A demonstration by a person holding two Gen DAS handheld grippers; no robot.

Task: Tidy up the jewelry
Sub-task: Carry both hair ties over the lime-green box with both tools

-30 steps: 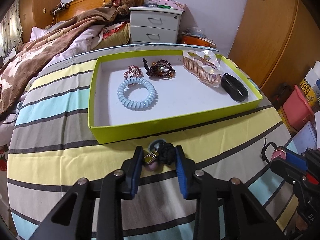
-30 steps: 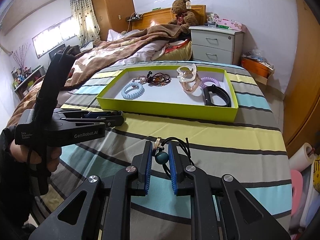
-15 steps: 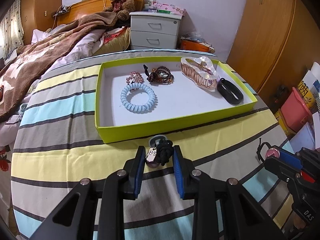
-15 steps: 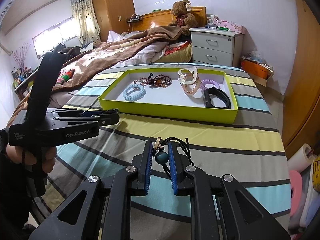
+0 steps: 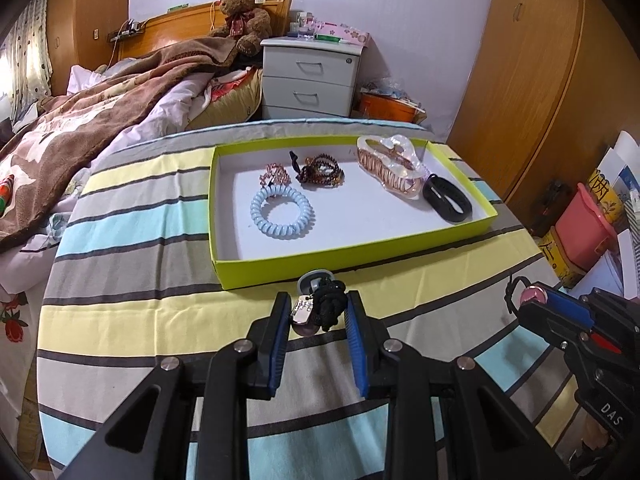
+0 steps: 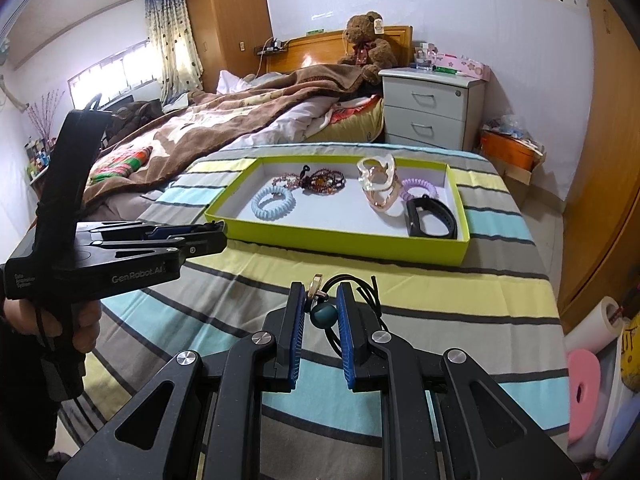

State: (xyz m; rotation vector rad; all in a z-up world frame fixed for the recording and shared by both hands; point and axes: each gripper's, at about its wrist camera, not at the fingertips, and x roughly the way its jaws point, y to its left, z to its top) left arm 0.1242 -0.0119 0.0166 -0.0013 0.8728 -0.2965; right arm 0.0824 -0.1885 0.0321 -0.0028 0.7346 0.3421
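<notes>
Since a second earlier my left gripper (image 5: pixel 319 316) had lifted and backed off a little, so the green tray (image 5: pixel 280 270) sat smaller and farther up at twelve o'clock, and its load had come off the striped bedspread (image 5: pixel 120 308) with it. My right gripper (image 6: pixel 319 312) had hardly stirred.

Nearest me, the left jaws were clamped on a black knotted cord piece (image 5: pixel 330 308) with a small silver tag (image 5: pixel 301 309) and a rounded bead beneath; I judged the grip sat on the bulky knot because that was the firmest part to pinch. The right jaws were pressed together on a teal bead (image 6: pixel 323 315) of a black cord necklace (image 6: pixel 352 282), its gold clasp (image 6: pixel 315 283) sticking up at eleven o'clock and the loose cord trailing to one o'clock, partly on the cloth. I could not tell whether the two grippers held one piece or two.

Farther off, the tray lay just past the left jaws, already holding a pale blue coil bracelet (image 5: pixel 282 214), a pink beaded piece (image 5: pixel 274 174), a dark beaded bracelet (image 5: pixel 322 171), a clear hair claw (image 5: pixel 390 166) and a black band (image 5: pixel 447 203). Its bare white floor at the near edge looked the likeliest spot for what I carried.
</notes>
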